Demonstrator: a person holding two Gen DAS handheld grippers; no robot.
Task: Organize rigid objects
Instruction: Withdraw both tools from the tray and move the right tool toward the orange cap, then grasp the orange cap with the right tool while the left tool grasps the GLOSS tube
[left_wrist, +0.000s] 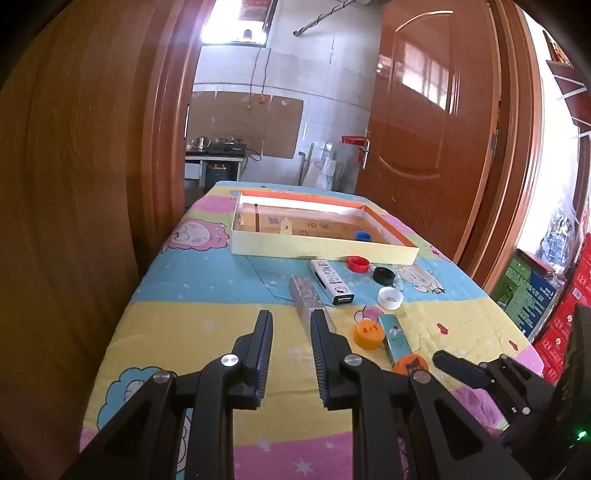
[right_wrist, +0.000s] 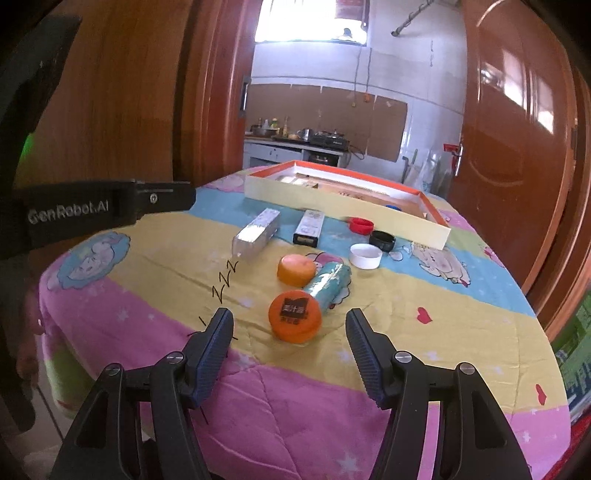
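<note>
Right gripper (right_wrist: 290, 332): jaws spread wide, holding nothing. The near orange cap (right_wrist: 294, 316) lies flat on the worktop (right_wrist: 147, 280) just ahead at 12 o'clock, between the jaw lines; this hand is the nearer. A teal box (right_wrist: 328, 282) touches it at 1 o'clock, long axis running toward 1 o'clock. Left gripper (left_wrist: 291, 323): jaws released, empty, the silver box (left_wrist: 308, 301) just beyond at 1 o'clock. The tray (left_wrist: 314, 251), far at 12 o'clock, holds a blue cap (left_wrist: 364, 235) and a flat printed carton.

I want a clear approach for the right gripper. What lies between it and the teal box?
In the right wrist view, the nearer orange cap lies between the open right gripper and the teal box.
</note>
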